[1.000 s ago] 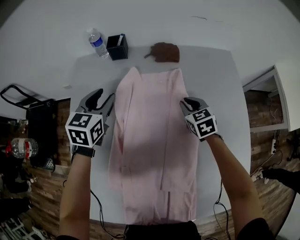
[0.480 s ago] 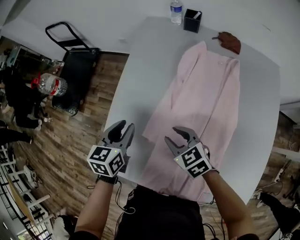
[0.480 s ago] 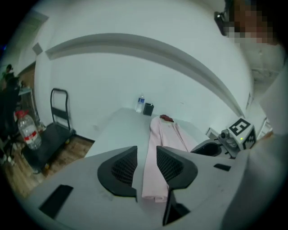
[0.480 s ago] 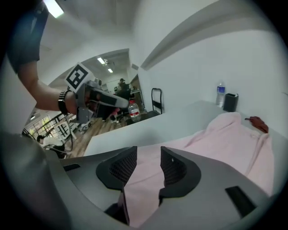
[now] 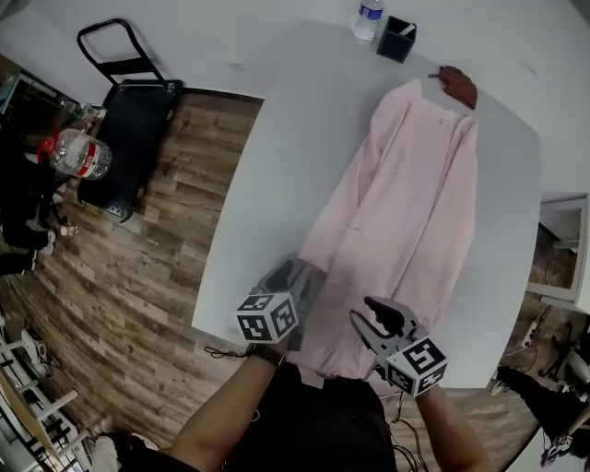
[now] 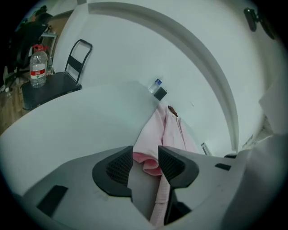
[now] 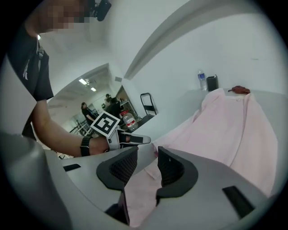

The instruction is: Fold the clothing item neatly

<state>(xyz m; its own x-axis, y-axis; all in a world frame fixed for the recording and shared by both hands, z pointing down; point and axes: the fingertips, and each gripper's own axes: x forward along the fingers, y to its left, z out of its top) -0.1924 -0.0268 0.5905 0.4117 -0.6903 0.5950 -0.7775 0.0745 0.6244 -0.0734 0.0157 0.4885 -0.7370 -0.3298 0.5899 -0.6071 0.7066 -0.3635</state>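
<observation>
A long pink garment (image 5: 406, 184) lies lengthwise on the white table (image 5: 277, 166), its collar at the far end. My left gripper (image 5: 297, 275) is at the near left corner of the hem. In the left gripper view a rolled fold of the garment (image 6: 148, 162) sits in the gap of the left gripper (image 6: 146, 157), whose jaws stand apart. My right gripper (image 5: 367, 313) hovers over the near hem. In the right gripper view the garment (image 7: 234, 130) runs under the right gripper (image 7: 147, 159), whose jaws are opening with cloth between them, unpressed.
A water bottle (image 5: 370, 18), a black box (image 5: 399, 41) and a brown item (image 5: 458, 85) stand at the table's far end. Left of the table a black cart (image 5: 129, 111) with a bottle (image 5: 72, 155) stands on the wood floor. The person's body is at the near edge.
Both grippers have come from the garment's middle sides back to its near hem. The head view has swung left. The right jaws have spread wider.
</observation>
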